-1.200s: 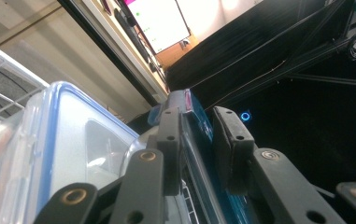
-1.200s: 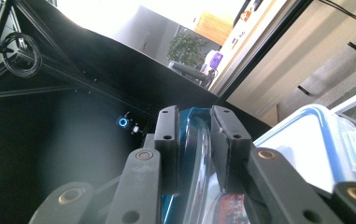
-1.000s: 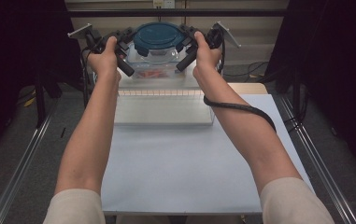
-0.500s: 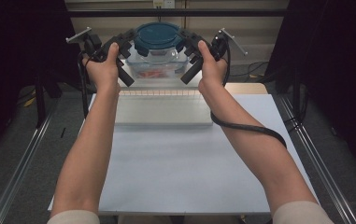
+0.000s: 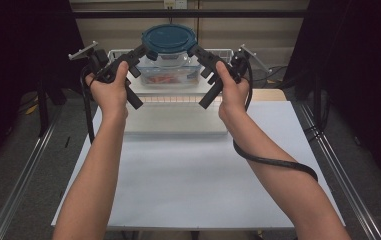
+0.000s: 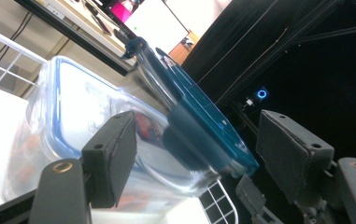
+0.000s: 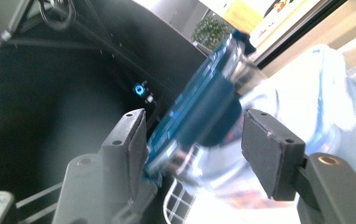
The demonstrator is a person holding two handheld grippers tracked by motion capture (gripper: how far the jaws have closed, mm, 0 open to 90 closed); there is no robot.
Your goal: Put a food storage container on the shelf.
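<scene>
Two grippers flank one round glass container (image 5: 169, 59) with a dark teal lid (image 5: 169, 38), held up above the white wire basket (image 5: 123, 56) at the far end of my white table (image 5: 188, 175). My left gripper (image 5: 139, 51) has its jaws spread around the container's left edge, lid rim between the pads, though I cannot tell whether they touch it. My right gripper (image 5: 198, 51) mirrors it, jaws parted astride the right rim; I read no label or writing on anything.

Both forearms stretched forward, raised. Left gripper (image 5: 140, 54) and right gripper (image 5: 198, 54) angled inward toward each other, jaws parted, gripped in left hand (image 5: 109, 87) and right hand (image 5: 233, 89).
</scene>
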